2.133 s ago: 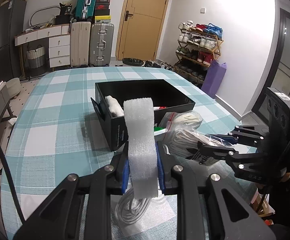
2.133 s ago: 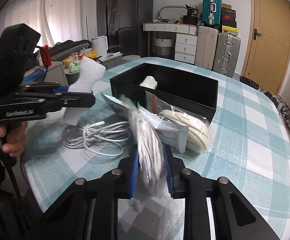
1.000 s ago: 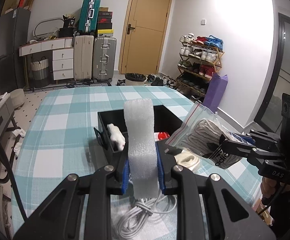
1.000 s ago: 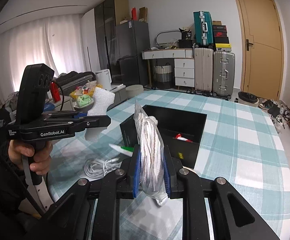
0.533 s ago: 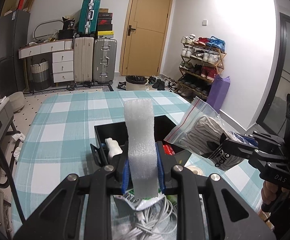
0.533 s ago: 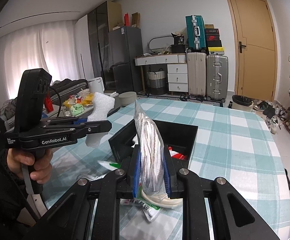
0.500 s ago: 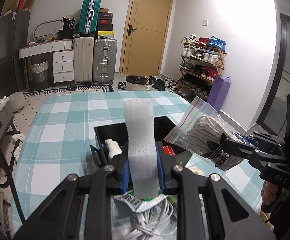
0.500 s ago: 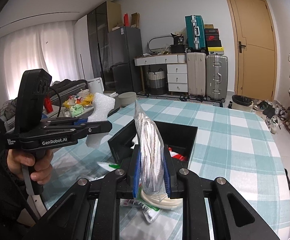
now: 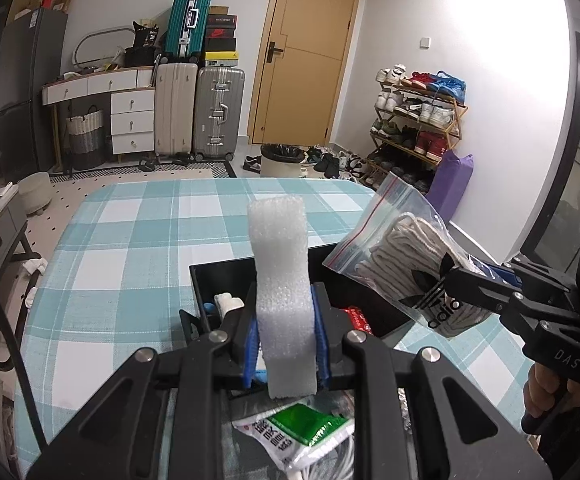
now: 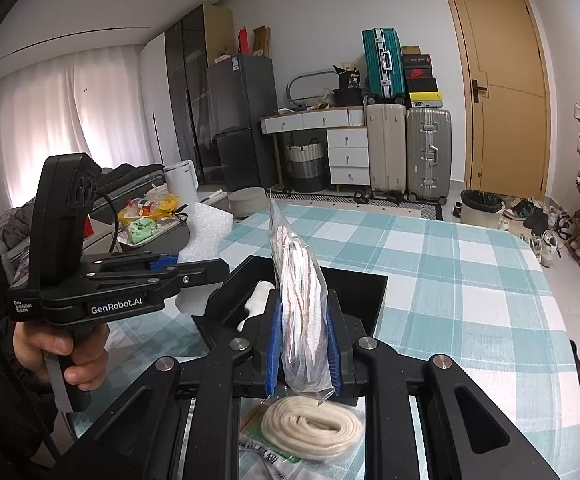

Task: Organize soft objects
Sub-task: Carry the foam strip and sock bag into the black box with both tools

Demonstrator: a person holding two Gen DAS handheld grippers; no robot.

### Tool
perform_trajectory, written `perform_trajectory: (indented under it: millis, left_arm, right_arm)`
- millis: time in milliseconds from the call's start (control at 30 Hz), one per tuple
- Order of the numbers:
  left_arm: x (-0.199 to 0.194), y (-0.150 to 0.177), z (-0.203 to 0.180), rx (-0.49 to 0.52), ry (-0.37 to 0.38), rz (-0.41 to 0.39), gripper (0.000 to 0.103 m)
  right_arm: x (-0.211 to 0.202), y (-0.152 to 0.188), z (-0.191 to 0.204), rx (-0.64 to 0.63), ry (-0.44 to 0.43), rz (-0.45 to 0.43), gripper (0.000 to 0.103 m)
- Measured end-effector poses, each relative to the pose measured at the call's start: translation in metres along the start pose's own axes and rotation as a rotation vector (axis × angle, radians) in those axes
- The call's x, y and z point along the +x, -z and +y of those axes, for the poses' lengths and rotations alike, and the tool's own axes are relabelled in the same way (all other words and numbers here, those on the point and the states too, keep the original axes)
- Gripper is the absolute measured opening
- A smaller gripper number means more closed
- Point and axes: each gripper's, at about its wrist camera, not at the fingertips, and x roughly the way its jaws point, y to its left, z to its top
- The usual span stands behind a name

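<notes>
My left gripper point(image 9: 285, 344) is shut on an upright strip of white foam point(image 9: 282, 280), held just before the open black box point(image 9: 225, 280). From the right wrist view the same foam point(image 10: 205, 240) sticks up from the left gripper point(image 10: 193, 270). My right gripper point(image 10: 302, 344) is shut on a clear zip bag of white socks point(image 10: 300, 288), lifted over the box point(image 10: 370, 300). In the left wrist view that bag point(image 9: 406, 264) hangs at the box's right side from the right gripper point(image 9: 466, 284). A white item point(image 10: 259, 294) and a red packet point(image 9: 356, 320) lie inside the box.
On the checked tablecloth point(image 9: 129, 248) below the grippers lie a green-and-white sachet point(image 9: 302, 432), a white cable point(image 9: 322, 468) and a coiled cream cord point(image 10: 310, 428). A person's hand point(image 10: 65, 352) grips the left handle. Suitcases, drawers and a shoe rack stand beyond the table.
Both grippers have carried the foam and the sock bag forward, closer to the black box. The box now lies nearer below the fingers, and the sachet and cord show underneath.
</notes>
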Motion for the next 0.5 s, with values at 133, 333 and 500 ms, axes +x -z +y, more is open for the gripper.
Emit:
perform_trajectory:
  millis: [133,333,500]
  left_arm:
    - [0.009,-0.003,0.002,0.0,-0.009,0.009,0.021]
    - [0.022,-0.005,0.002,0.008,-0.023,0.025,0.021]
    - [0.032,-0.006,0.003,0.013,-0.025,0.039,0.021]
  right_arm:
    - [0.011,-0.004,-0.003,-0.005,-0.004,0.018,0.019]
    - [0.026,-0.007,-0.007,-0.006,-0.012,0.044,0.019]
    - [0.042,-0.009,-0.013,-0.005,-0.019,0.062,0.019]
